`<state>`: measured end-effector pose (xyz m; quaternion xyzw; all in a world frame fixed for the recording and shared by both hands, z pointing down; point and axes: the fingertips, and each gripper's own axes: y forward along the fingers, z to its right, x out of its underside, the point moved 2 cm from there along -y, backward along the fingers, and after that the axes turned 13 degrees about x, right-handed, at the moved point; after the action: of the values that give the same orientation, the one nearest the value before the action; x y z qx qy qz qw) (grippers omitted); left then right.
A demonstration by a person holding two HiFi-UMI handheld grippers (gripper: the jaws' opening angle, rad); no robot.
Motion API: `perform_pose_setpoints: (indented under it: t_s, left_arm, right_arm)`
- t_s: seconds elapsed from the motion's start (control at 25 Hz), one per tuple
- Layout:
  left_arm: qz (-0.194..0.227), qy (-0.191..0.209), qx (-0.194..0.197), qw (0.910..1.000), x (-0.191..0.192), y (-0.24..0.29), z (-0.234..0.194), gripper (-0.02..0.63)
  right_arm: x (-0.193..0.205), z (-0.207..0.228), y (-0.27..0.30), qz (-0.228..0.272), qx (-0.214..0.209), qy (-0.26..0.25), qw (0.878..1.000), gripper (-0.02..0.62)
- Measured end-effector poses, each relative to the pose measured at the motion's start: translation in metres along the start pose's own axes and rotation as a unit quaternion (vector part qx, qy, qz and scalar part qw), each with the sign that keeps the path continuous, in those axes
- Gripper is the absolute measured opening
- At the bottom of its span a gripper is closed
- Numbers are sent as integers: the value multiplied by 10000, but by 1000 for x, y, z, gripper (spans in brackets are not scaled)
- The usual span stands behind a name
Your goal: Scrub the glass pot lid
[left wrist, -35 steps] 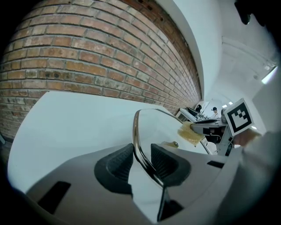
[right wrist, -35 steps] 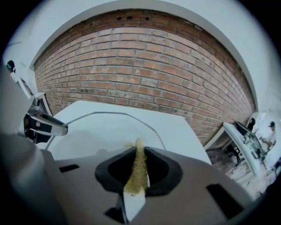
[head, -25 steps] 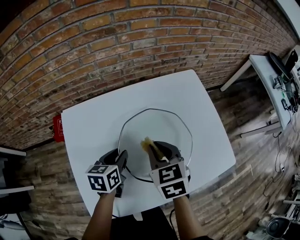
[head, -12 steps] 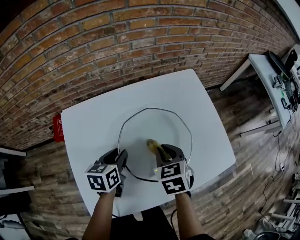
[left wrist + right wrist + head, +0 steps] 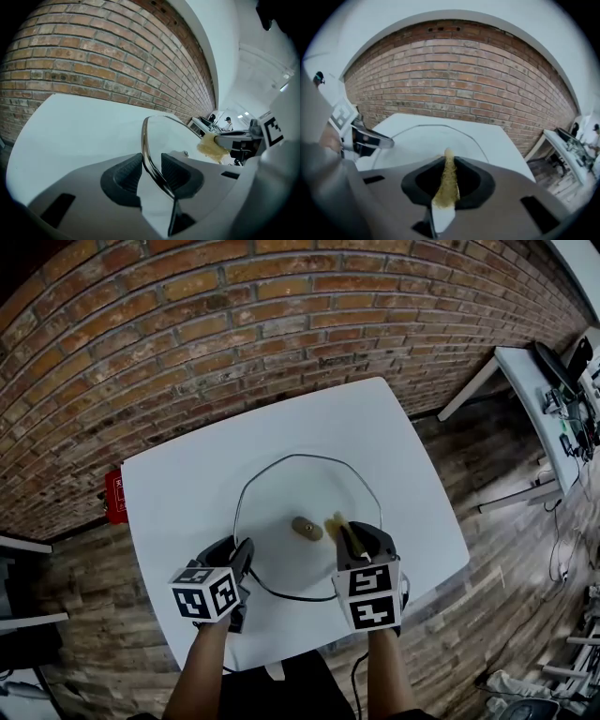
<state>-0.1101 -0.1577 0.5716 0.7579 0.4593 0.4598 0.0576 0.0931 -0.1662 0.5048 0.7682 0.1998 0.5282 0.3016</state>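
The glass pot lid (image 5: 281, 486) lies on the white table (image 5: 178, 484), its brownish knob (image 5: 306, 528) showing at the centre. My left gripper (image 5: 242, 555) is shut on the lid's metal rim (image 5: 146, 140) at the near left, one pad on each side. My right gripper (image 5: 351, 534) is shut on a thin yellow scrub pad (image 5: 336, 521), which rests on the glass just right of the knob. In the right gripper view the pad (image 5: 448, 180) stands edge-on between the jaws, with the lid (image 5: 426, 138) beyond it. The pad (image 5: 211, 146) also shows in the left gripper view.
A brick wall (image 5: 234, 324) runs along the table's far side. A red box (image 5: 114, 495) sits low by the wall at the left. Another desk (image 5: 539, 381) with gear stands to the right across a wood floor. The table edge lies close below both grippers.
My right gripper has carried the scrub pad rightward and slightly nearer across the lid, uncovering the knob. The left gripper and the lid have stayed put.
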Motion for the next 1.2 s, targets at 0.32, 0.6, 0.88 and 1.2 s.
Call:
perform_pose_setpoints:
  t_s: [0.32,0.6,0.88,1.2]
  left_arm:
    - [15,-41,-4,10000,2,-2,1,130]
    - [26,-30,-4,10000,1,-1,-1,130]
    - [7,-20,-12,10000,1,-1,-1,130]
    - [24,-21,4,10000,2,-1,0,130]
  right_arm:
    - [-8,-118,-35,133,-1631,-470,9854,58]
    - [20,-99,-19,-350,-1311,-694,9883,58]
    - [45,-45,-9,-706,-599,-631,9937,58]
    - [52,1,-4,-875,136,-758,9932,58]
